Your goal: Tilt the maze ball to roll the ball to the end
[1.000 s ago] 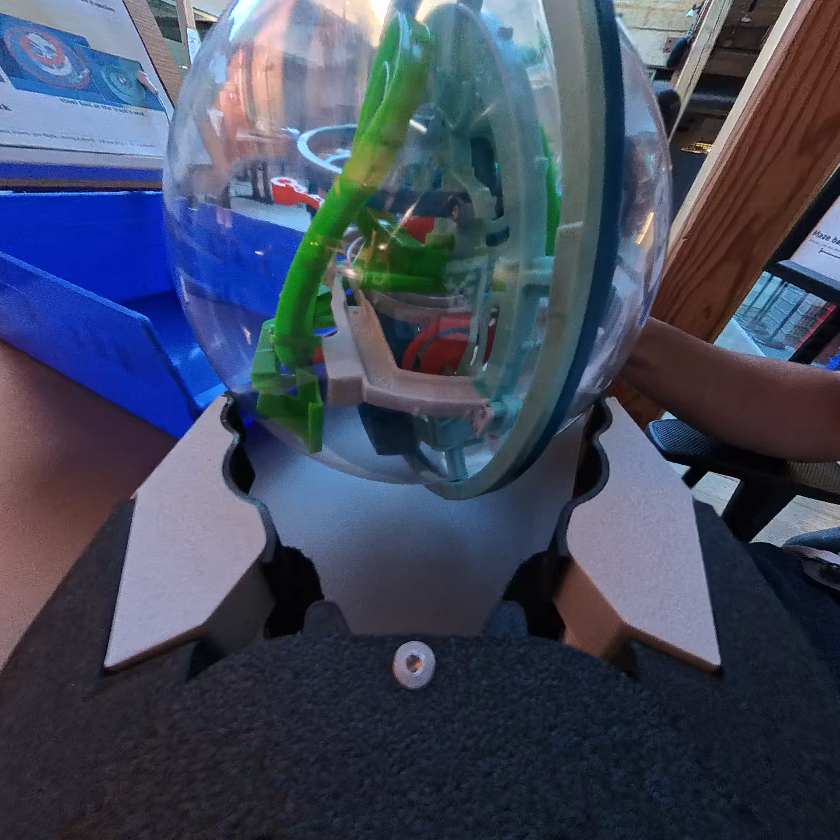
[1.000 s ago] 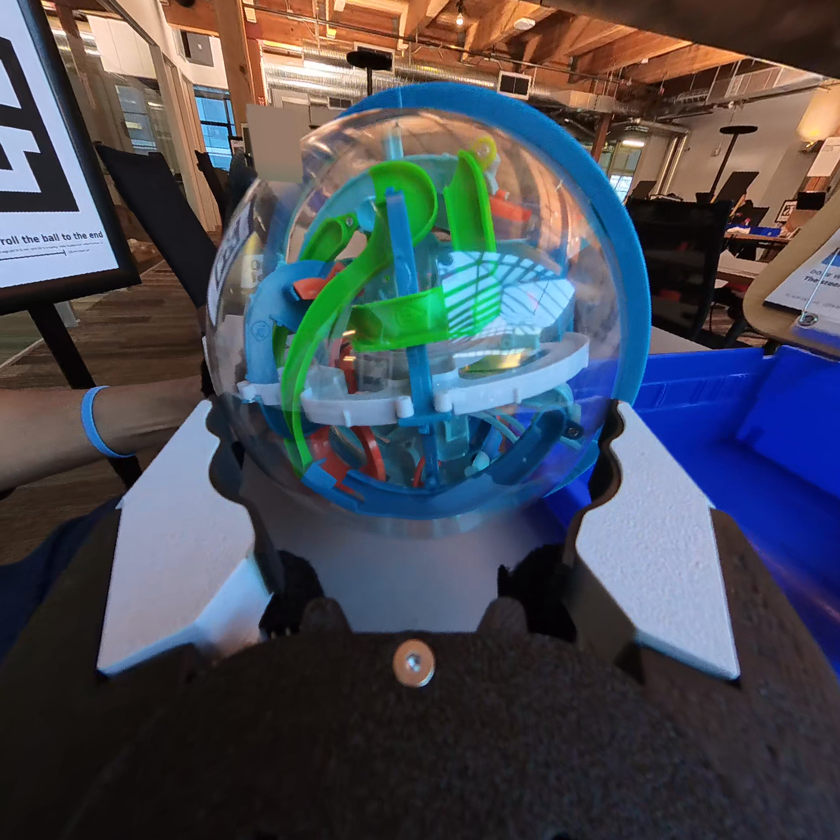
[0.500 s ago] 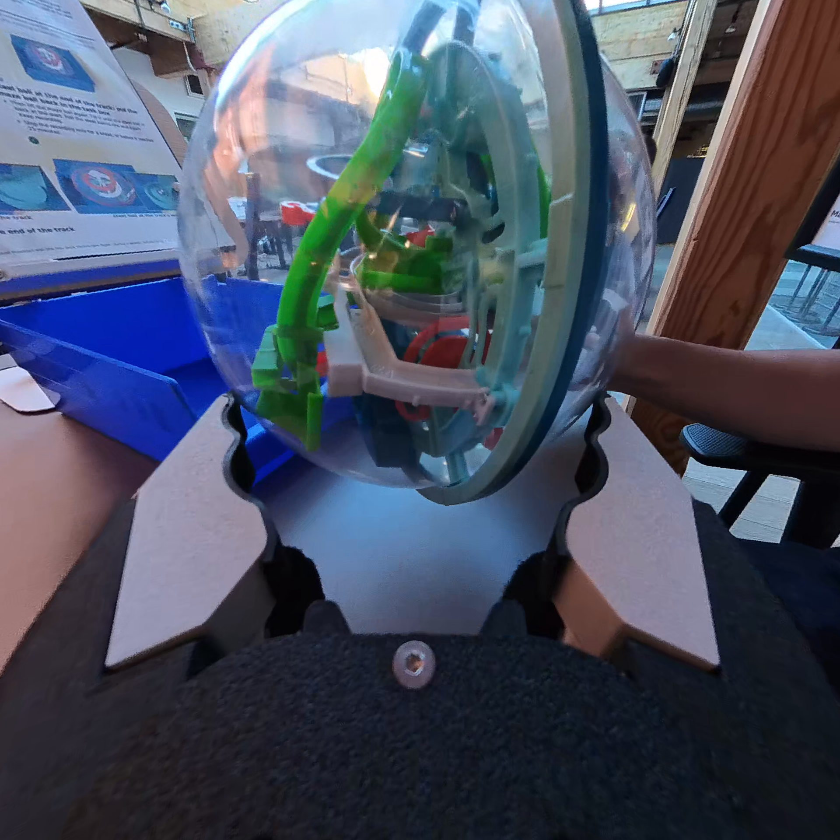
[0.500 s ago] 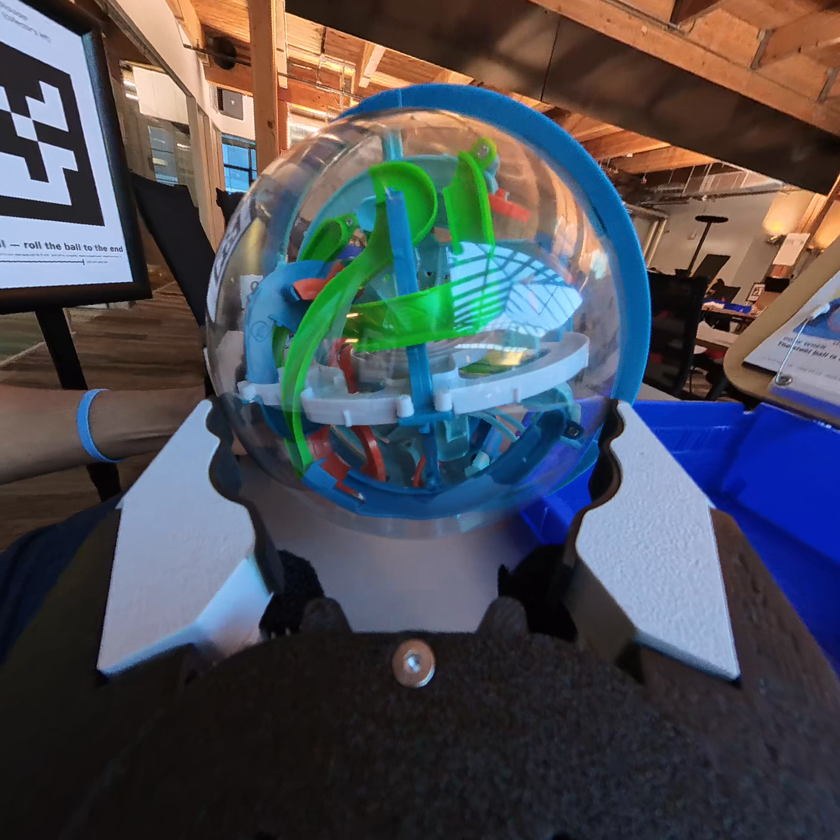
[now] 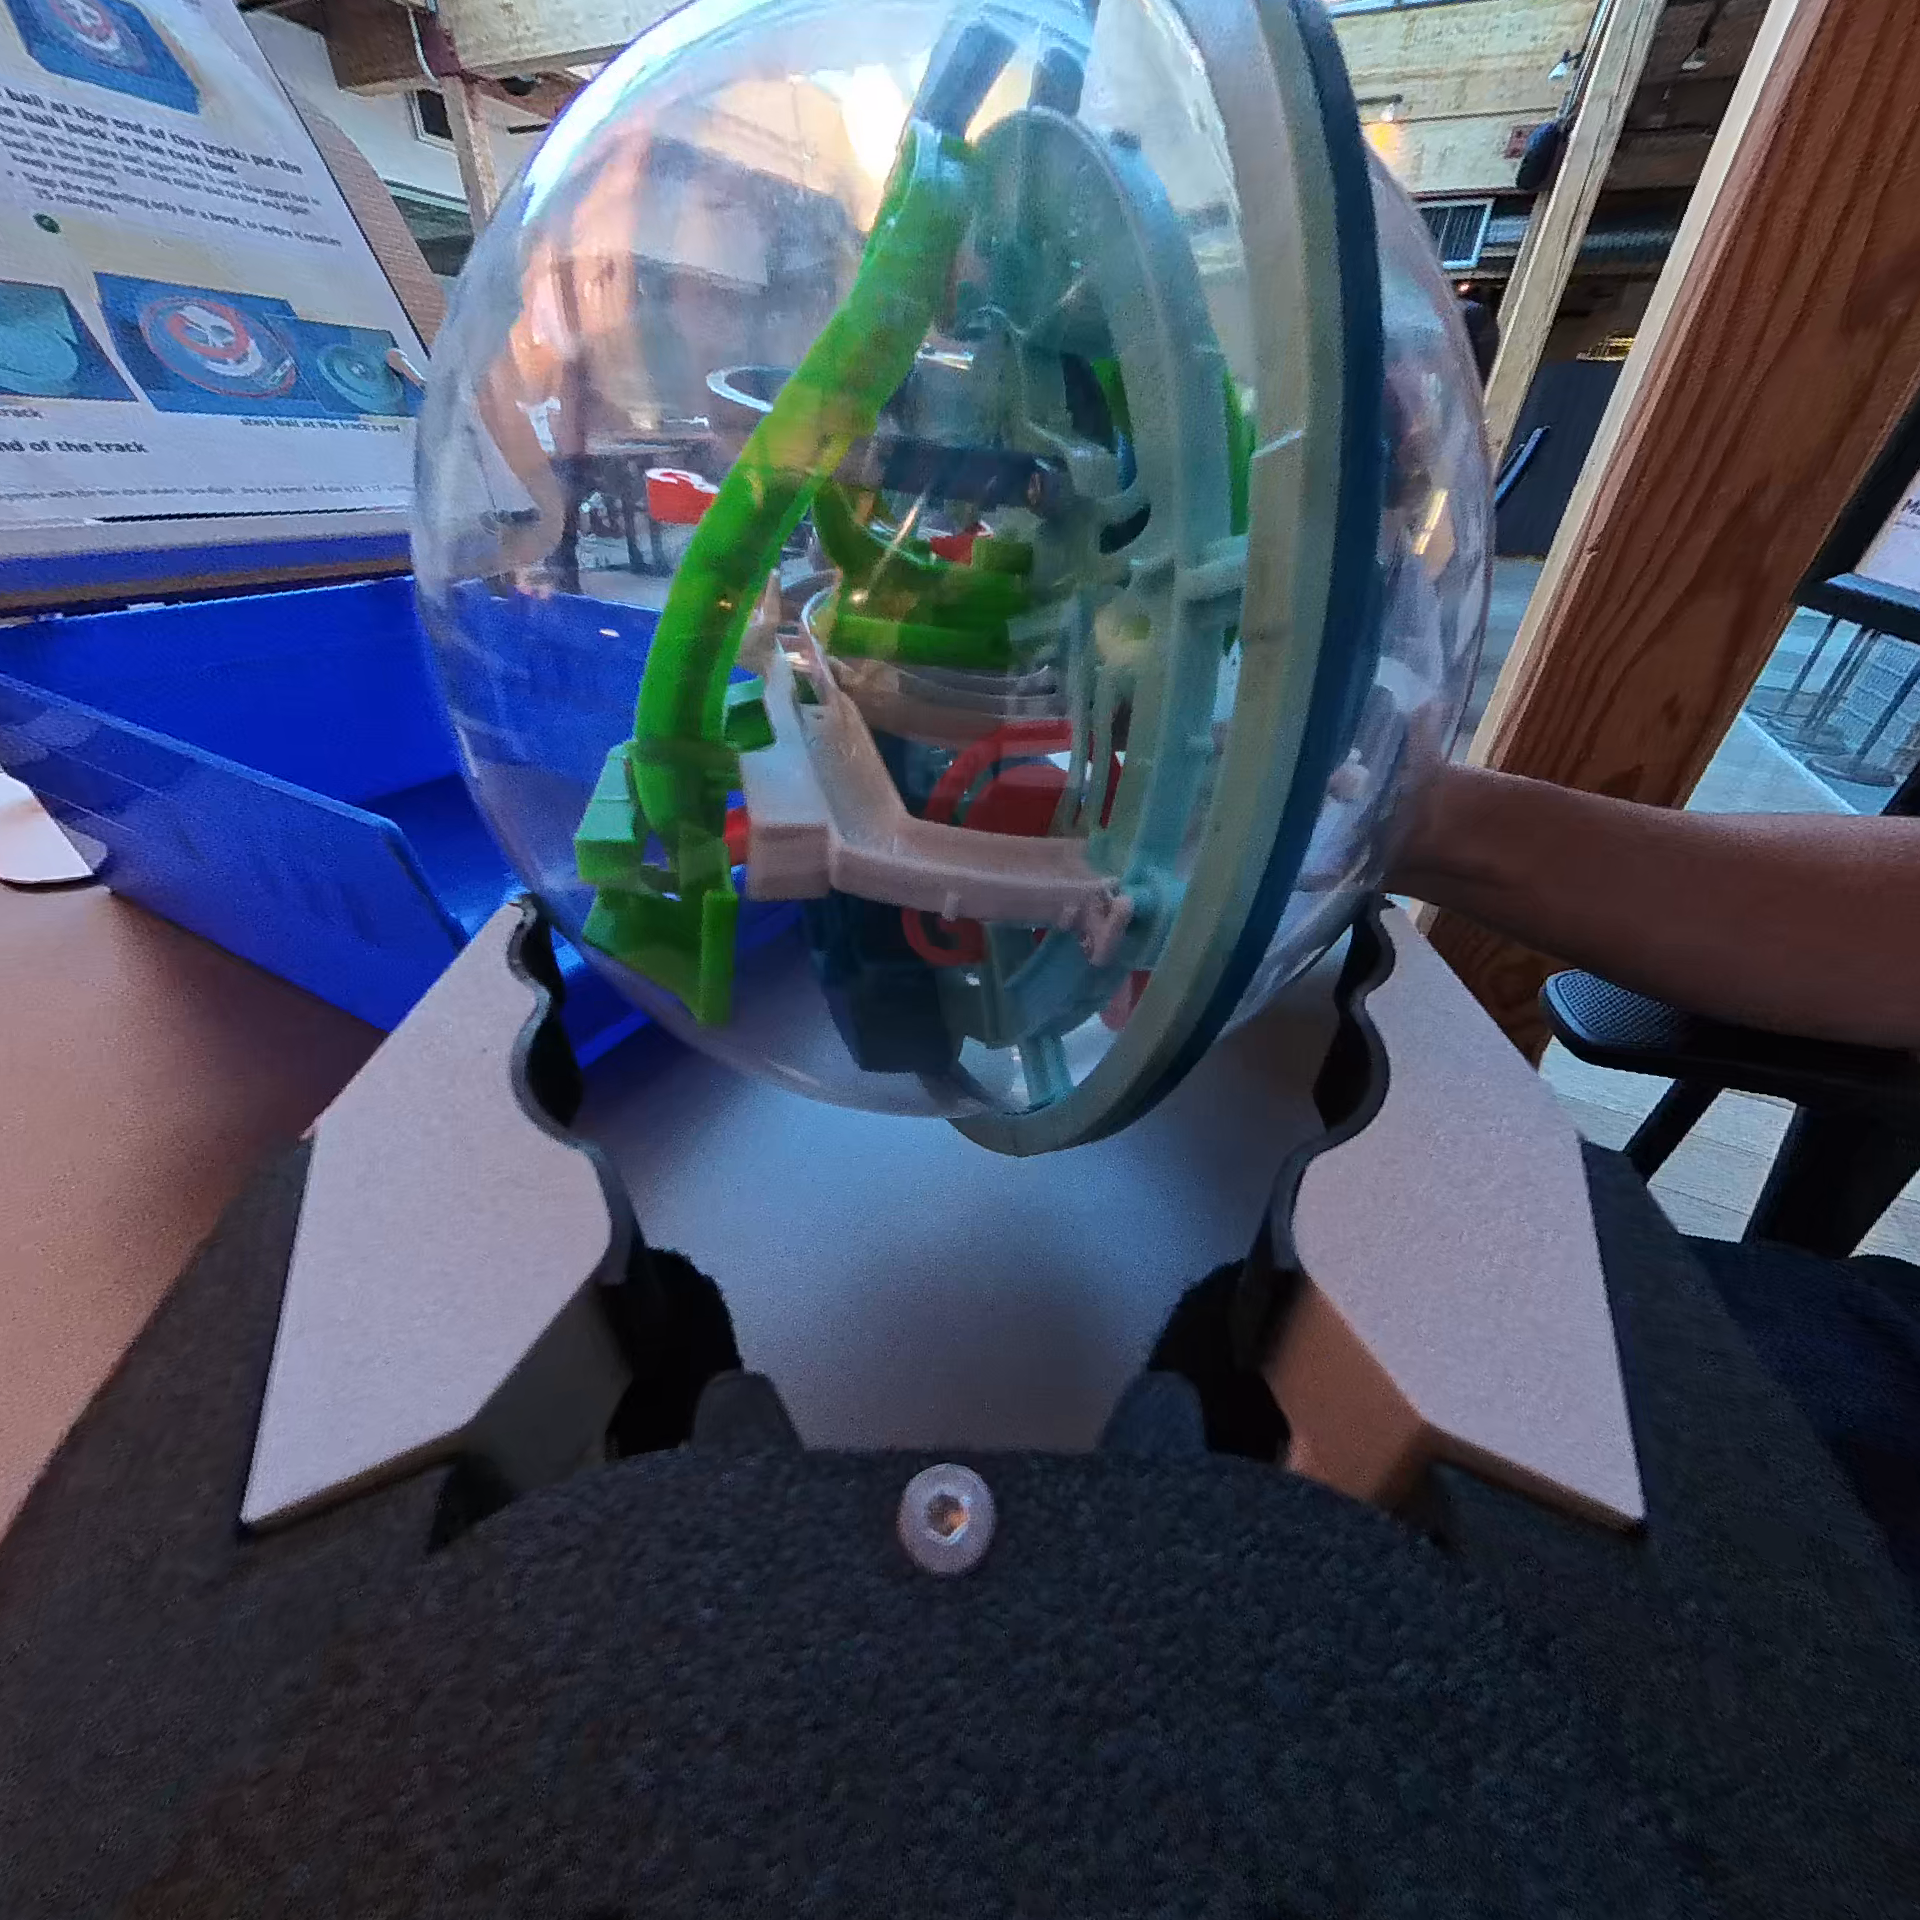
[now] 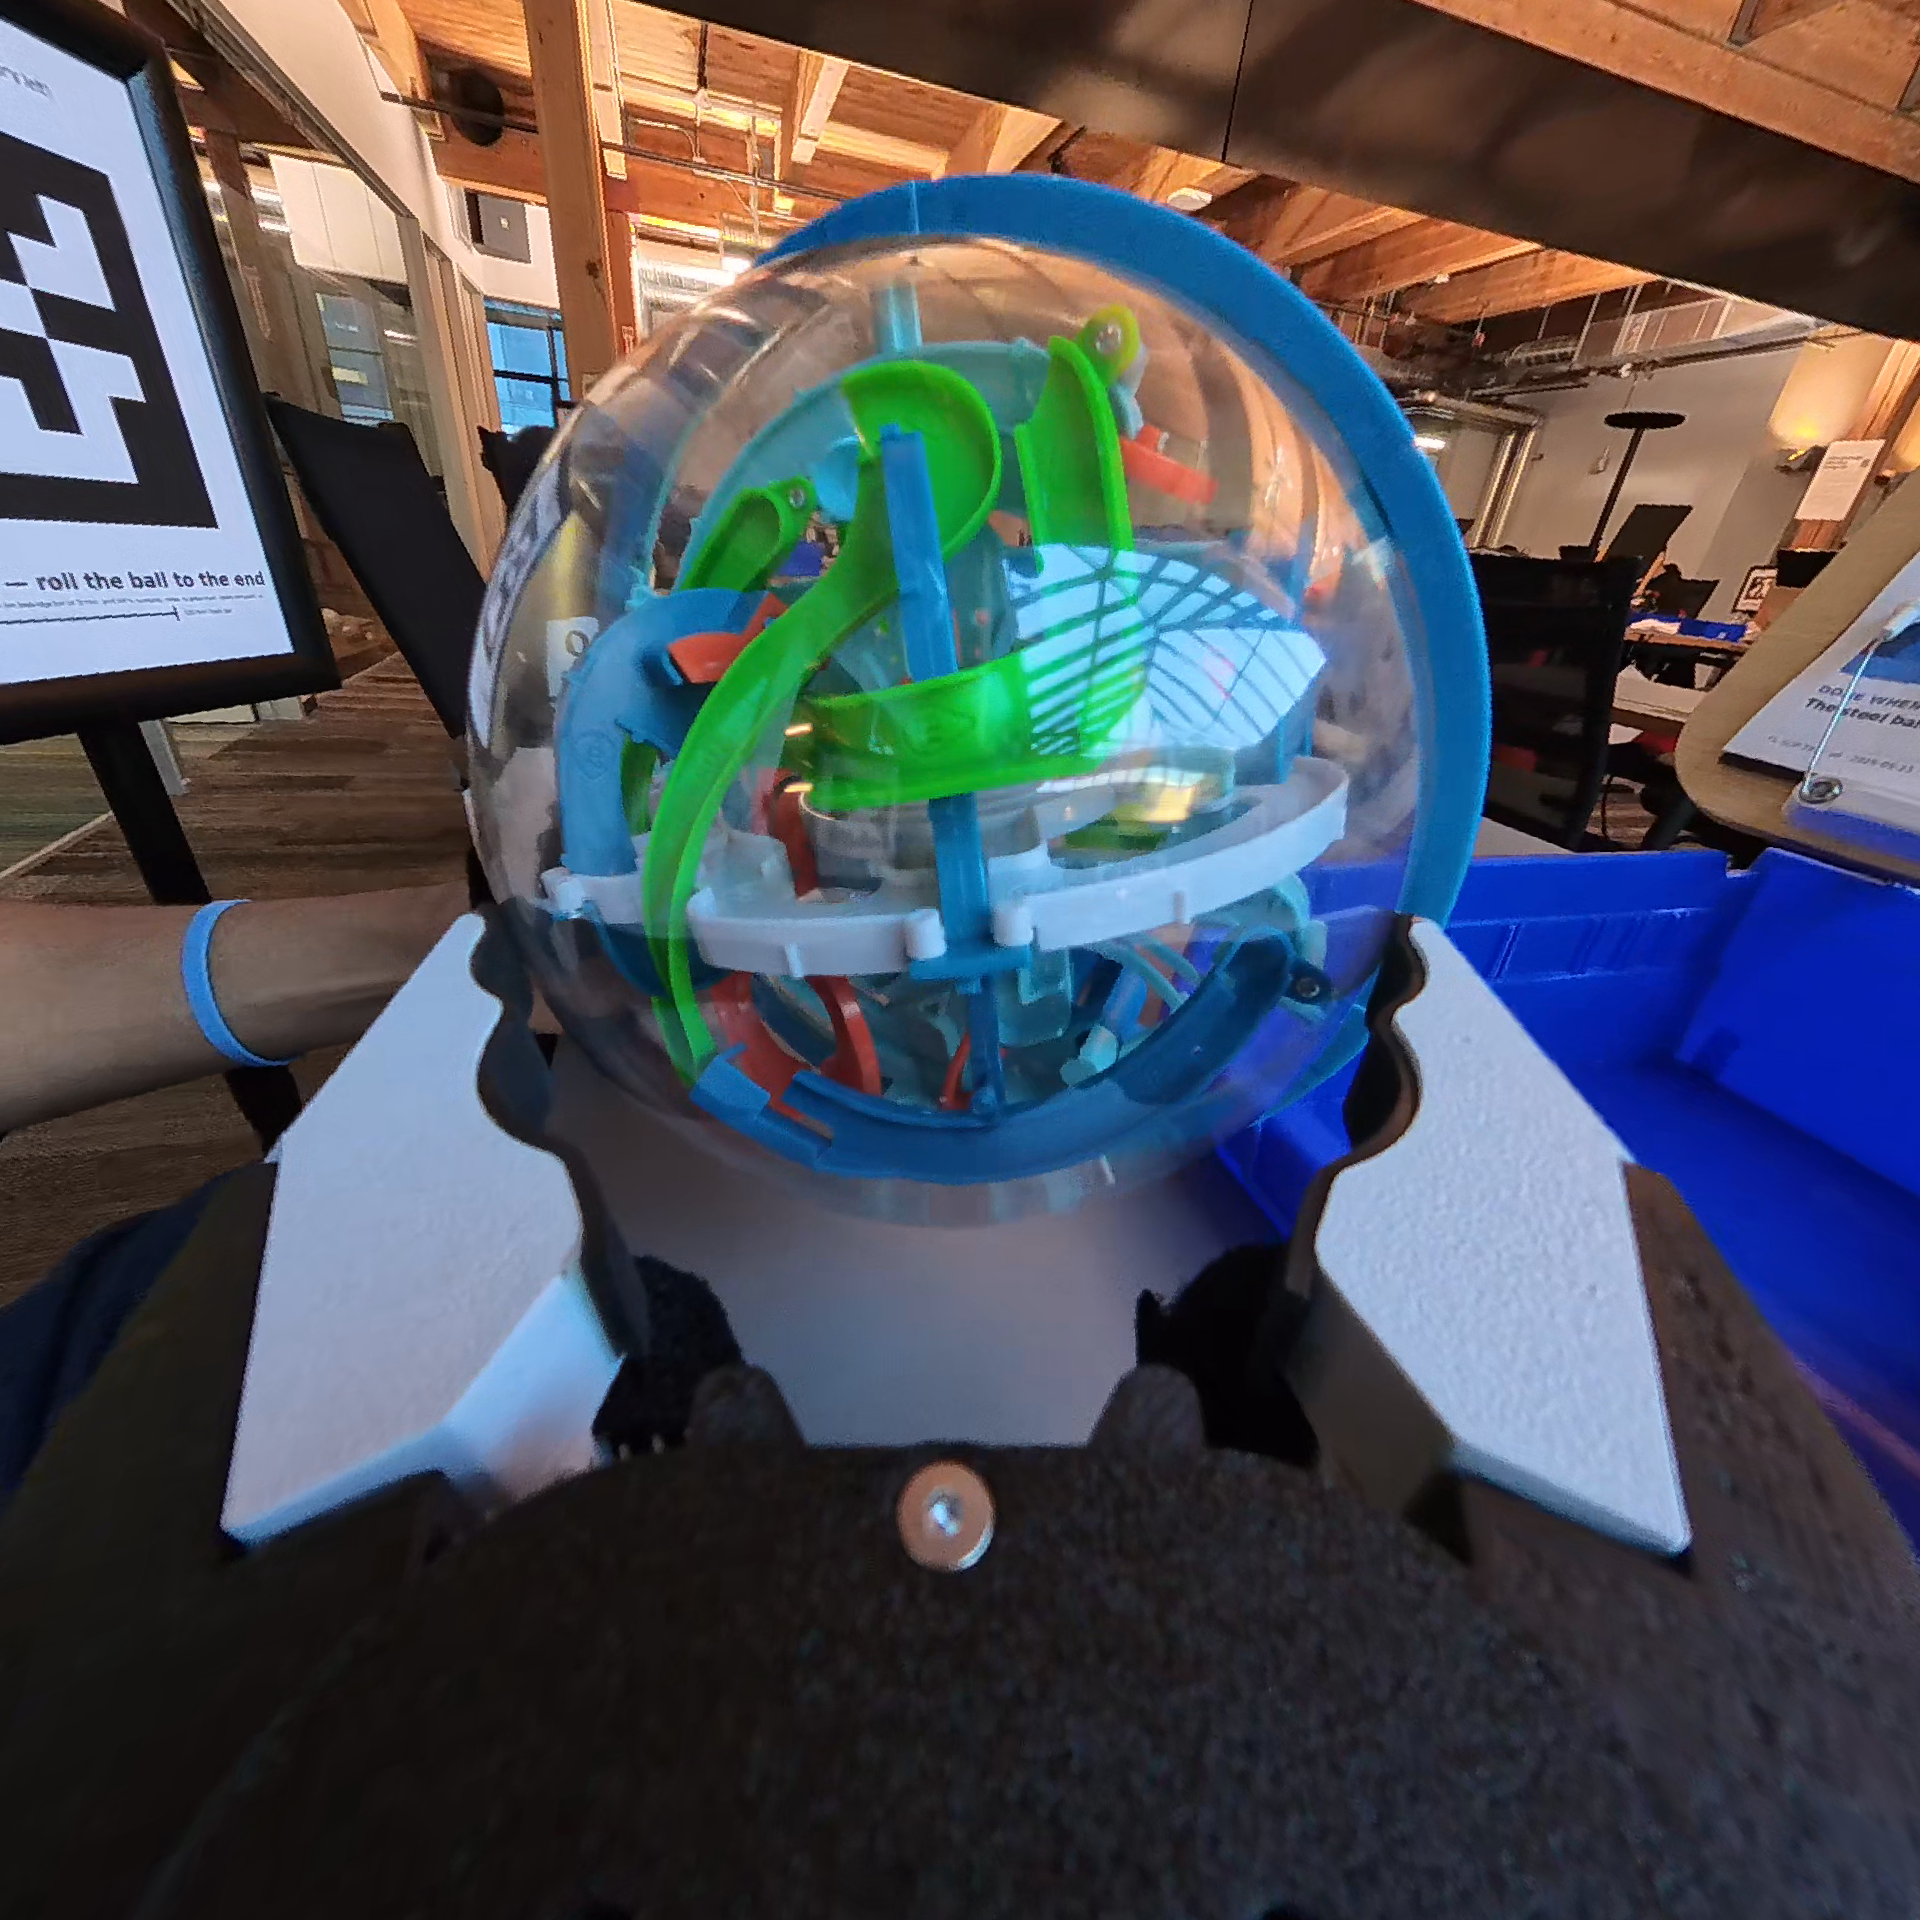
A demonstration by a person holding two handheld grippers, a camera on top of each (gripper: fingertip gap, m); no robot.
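Gripping the maze ball (image 5: 935, 582) between both pairs of jaws — blue bin (image 6: 1714, 1018) behind, wooden post (image 5: 1704, 436) beside.

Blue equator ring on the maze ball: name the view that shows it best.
The right wrist view: the blue ring arcs broadly over the maze ball, its band face visible. The left wrist view shows the ring nearly edge-on, a thin dark strip at the sphere's right side.

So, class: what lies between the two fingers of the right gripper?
The maze ball: in the right wrist view its clear shell fills the gap between the right gripper's fingers, both pressed against its lower sides.
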